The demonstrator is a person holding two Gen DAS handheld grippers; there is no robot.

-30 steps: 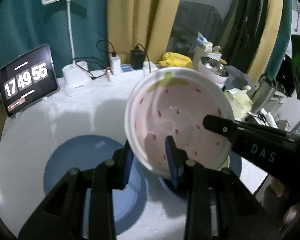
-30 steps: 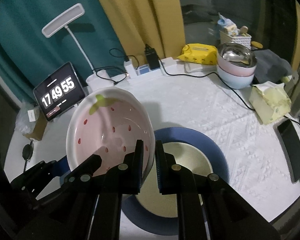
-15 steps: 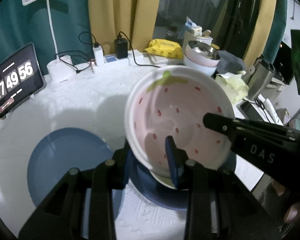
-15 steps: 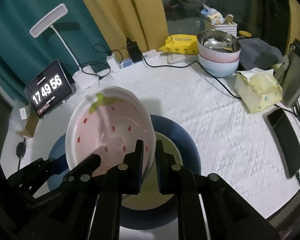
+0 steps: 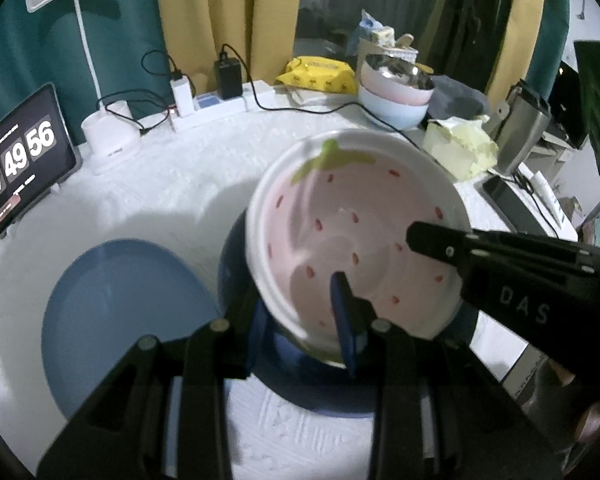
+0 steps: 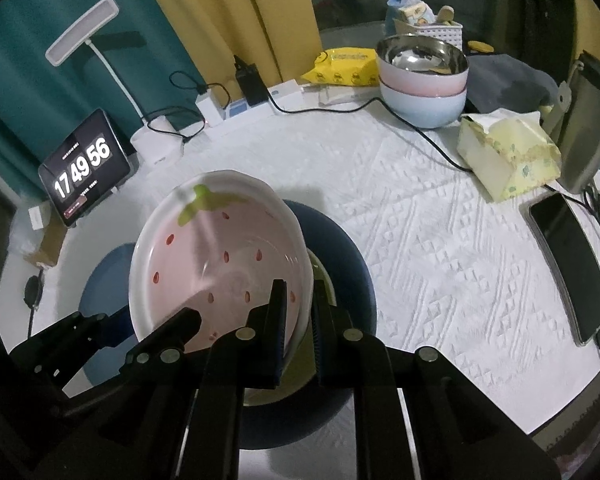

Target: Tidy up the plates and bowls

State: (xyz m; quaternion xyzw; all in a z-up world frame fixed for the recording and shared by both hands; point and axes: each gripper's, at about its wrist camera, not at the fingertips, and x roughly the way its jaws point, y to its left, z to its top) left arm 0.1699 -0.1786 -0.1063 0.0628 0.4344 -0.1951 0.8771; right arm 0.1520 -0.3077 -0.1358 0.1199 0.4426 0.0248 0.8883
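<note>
Pinching strawberry plate (image 6: 220,264) rim, both left gripper (image 5: 304,320) and right gripper (image 6: 300,320), above dark blue plate (image 6: 352,264), light blue plate (image 5: 120,320) beside.

A tablet clock (image 5: 24,156) propped at the table's left edge reads 17 49 56 in large white digits. The letters "DAS" are printed in grey on the black body of the right gripper (image 5: 524,306), seen from the left wrist view.

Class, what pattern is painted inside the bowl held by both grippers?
A pink strawberry: red seed marks and a green leaf on the bowl, clearest in the right wrist view.
</note>
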